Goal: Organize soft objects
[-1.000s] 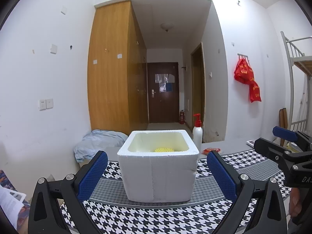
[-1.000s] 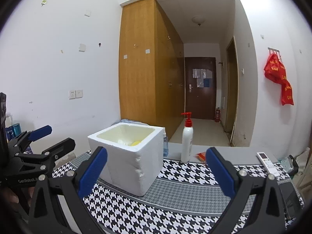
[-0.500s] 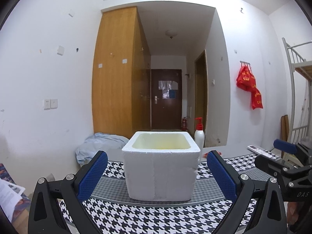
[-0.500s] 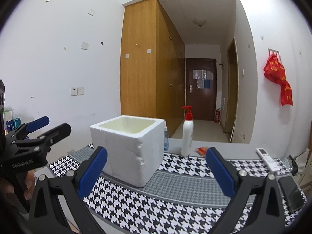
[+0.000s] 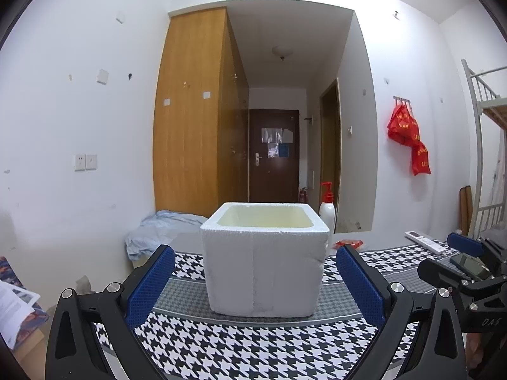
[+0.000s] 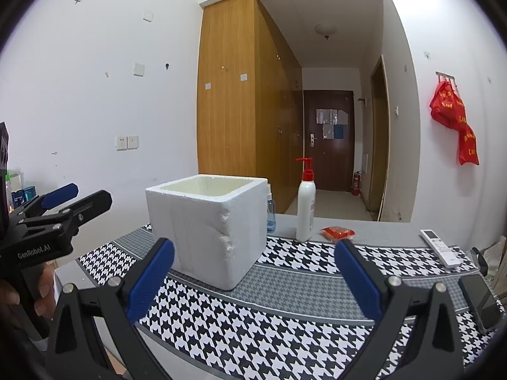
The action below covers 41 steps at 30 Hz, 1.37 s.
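Observation:
A white foam box (image 5: 264,259) stands open-topped on the houndstooth tablecloth (image 5: 240,345); it also shows in the right wrist view (image 6: 209,228). Its inside is hidden from both views, so no soft object is visible. My left gripper (image 5: 253,285) is open and empty, low in front of the box; it also shows at the left of the right wrist view (image 6: 76,194). My right gripper (image 6: 253,280) is open and empty, right of the box; it also shows at the right edge of the left wrist view (image 5: 450,253).
A white pump bottle (image 6: 305,202) with a red top stands behind the box, with a small clear bottle (image 6: 270,218) beside it. A red packet (image 6: 337,232), a white remote (image 6: 440,248) and a dark phone (image 6: 481,300) lie on the right of the table.
Both grippers have dropped lower and pulled back. The yellow object seen inside the box a second ago is now hidden behind its rim.

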Available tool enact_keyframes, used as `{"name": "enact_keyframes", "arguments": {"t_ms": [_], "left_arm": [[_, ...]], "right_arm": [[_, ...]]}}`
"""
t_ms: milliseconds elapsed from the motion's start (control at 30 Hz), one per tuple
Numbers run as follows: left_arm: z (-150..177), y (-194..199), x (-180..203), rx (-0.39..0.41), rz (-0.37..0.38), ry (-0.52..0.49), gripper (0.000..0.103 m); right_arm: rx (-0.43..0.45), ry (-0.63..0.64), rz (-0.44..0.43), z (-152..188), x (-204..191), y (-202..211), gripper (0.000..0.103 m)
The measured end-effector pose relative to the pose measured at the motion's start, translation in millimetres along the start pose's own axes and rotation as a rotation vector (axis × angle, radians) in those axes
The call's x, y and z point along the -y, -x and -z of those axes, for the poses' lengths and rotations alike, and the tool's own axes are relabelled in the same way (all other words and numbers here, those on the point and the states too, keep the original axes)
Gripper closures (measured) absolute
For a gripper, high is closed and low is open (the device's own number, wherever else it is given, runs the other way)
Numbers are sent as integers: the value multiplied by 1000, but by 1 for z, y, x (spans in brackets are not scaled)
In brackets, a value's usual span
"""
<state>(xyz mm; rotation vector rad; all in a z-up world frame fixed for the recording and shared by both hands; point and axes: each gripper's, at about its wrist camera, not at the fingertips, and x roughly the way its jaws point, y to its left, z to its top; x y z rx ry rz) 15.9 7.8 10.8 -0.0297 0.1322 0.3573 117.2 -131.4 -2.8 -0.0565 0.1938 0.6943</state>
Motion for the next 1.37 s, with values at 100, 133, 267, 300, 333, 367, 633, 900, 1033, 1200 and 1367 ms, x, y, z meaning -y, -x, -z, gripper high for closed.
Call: {"name": "enact_keyframes", "arguments": {"t_ms": [100, 133, 267, 300, 333, 367, 633, 900, 1033, 1200, 1367], "left_arm": [[2, 0, 1, -3, -3, -1, 1], [2, -1, 2, -6, 0, 0, 1], [7, 0, 4, -19, 4, -9, 1], [7, 1, 4, -20, 1, -9, 1], [8, 1, 4, -22, 0, -9, 1], [8, 1, 4, -23, 1, -10, 1], [10, -2, 3, -31, -9, -14, 1], [11, -4, 3, -36, -6, -18, 1], [12, -4, 3, -41, -10, -28, 1], [11, -4, 3, -39, -9, -33, 1], [12, -4, 5, -42, -2, -35, 1]], "right_arm": [[-2, 9, 5, 1, -1, 0, 1], [-4, 11, 0, 2, -1, 0, 1], [-3, 12, -19, 3, -2, 1, 1], [-5, 12, -21, 4, -2, 1, 1], [-8, 9, -24, 4, -2, 0, 1], [-8, 8, -27, 4, -2, 0, 1], [-8, 18, -35, 3, -4, -2, 1], [-20, 8, -26, 4, -4, -4, 1], [-20, 8, -26, 4, -5, -4, 1], [-27, -6, -21, 5, -1, -4, 1], [-27, -1, -19, 4, -1, -4, 1]]}}
